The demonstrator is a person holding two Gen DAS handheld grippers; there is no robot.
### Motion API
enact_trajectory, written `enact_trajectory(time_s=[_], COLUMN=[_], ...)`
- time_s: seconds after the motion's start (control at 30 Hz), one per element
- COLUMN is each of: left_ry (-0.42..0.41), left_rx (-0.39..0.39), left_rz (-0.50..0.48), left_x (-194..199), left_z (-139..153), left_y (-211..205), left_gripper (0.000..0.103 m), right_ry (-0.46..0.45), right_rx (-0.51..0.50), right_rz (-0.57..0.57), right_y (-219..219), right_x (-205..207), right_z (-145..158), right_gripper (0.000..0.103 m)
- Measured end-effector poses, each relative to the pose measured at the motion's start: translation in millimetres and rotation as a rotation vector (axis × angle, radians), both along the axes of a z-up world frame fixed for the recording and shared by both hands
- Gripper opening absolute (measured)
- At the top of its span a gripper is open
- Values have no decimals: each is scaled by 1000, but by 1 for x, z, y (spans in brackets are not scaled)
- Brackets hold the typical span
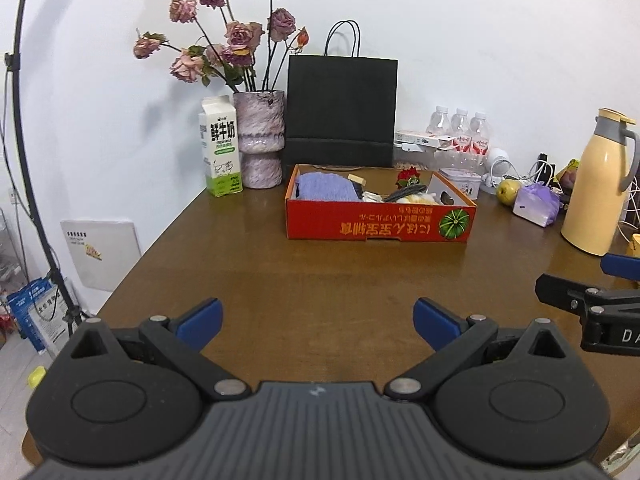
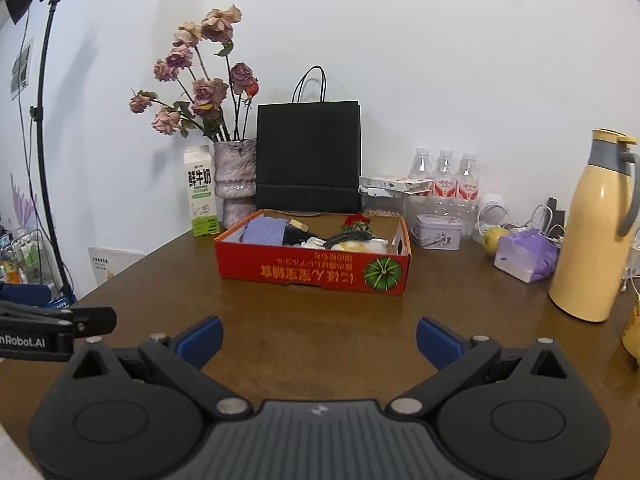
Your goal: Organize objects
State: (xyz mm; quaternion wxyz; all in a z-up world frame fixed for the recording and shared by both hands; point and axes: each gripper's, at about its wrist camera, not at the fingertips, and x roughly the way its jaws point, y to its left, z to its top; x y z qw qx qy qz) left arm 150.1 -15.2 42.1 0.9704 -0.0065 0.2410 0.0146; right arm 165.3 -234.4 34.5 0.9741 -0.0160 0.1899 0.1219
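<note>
Both tongs spread wide, holding nothing: left gripper (image 1: 318, 322), right gripper (image 2: 320, 340). Red box (image 2: 312, 270) of stuff sits straight ahead on the table (image 2: 320, 312), well apart from both.

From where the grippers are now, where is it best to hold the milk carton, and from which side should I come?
Probably grip the milk carton across its flat body below the gabled top, coming from the front. It stands upright, the vase is close on its right, and the wall is behind. The open left gripper is the nearer one.

Bright, even light; fisheye-warped edges
</note>
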Motion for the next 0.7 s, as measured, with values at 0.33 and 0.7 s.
enact_trajectory(time_s=[0.33, 0.7], left_ry=[-8, 3], left_rx=[20, 7], left_rz=[-6, 5], left_x=[-25, -24], left_z=[5, 0], left_y=[3, 10], left_gripper=[103, 103], right_ry=[22, 37], right_rx=[2, 2], right_rz=[-12, -21], right_y=[0, 0], right_x=[-23, -20], right_z=[0, -4], right_gripper=[103, 103])
